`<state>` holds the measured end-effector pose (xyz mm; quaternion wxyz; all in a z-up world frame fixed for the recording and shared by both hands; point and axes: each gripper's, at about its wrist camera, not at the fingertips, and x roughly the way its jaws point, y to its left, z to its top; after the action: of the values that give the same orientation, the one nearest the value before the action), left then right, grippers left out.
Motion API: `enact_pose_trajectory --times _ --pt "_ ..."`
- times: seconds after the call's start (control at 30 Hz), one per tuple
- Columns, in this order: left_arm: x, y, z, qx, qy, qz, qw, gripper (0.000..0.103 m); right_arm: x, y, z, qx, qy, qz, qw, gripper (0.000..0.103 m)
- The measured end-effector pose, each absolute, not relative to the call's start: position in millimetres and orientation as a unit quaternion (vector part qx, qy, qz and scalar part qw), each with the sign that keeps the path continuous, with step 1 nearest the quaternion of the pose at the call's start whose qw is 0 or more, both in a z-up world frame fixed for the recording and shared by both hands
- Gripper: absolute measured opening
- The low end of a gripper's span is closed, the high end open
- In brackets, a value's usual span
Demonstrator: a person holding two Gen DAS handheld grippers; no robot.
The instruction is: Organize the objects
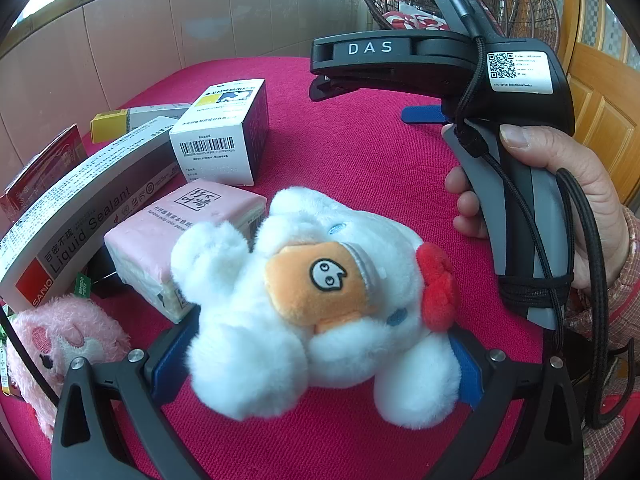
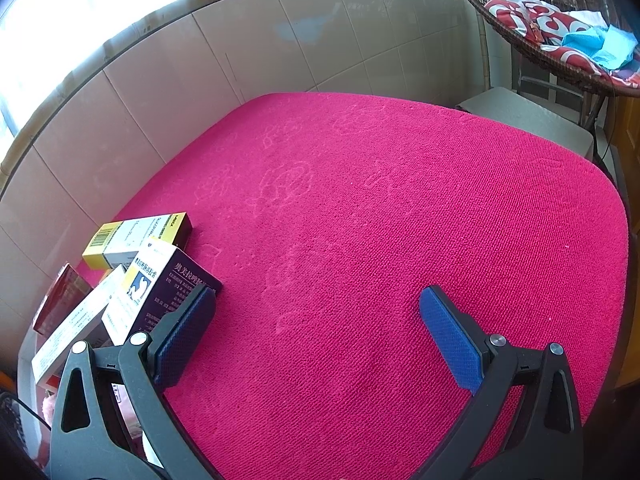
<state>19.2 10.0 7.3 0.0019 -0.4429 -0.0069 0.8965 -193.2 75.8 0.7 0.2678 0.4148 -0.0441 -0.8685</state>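
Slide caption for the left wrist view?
Left gripper clamps white plush toy above red cloth; boxes at left.

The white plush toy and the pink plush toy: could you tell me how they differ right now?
The white plush toy is clamped between the left gripper fingers, in full view; the pink plush toy lies ungripped at the picture's left edge, partly cut off. The white one has an orange face patch and red bow; the pink one has neither visible. Both are fluffy.

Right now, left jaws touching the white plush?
Touching. The left wrist view shows the left gripper closed on the white plush, its blue pads pressed into the fur on both sides.
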Motion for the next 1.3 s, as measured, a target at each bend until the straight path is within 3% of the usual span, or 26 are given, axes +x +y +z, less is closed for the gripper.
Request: enact_pose_trajectory --times 0.53,0.8,0.9,1.13,1.3 --pt "19 17 2 -0.441 -0.005 0.898 -0.005 0.103 -194 90 2 0.393 -0.089 -0.868 0.289 0.103" --pt "63 42 17 -0.401 0.025 0.916 -0.004 0.103 -196 98 2 0.391 -0.131 -0.86 0.3 0.103" --pt "90 31 38 -0.367 0.01 0.929 -0.037 0.103 -194 105 4 0.388 -0.145 -0.861 0.294 0.103" --pt "163 -21 93 -0.242 -0.067 0.955 -0.16 0.103 -152 105 34 0.32 -0.092 -0.875 0.351 0.103" --pt "213 -57 104 -0.238 -0.099 0.93 -0.264 0.103 -118 103 71 0.274 -0.082 -0.869 0.403 0.103"
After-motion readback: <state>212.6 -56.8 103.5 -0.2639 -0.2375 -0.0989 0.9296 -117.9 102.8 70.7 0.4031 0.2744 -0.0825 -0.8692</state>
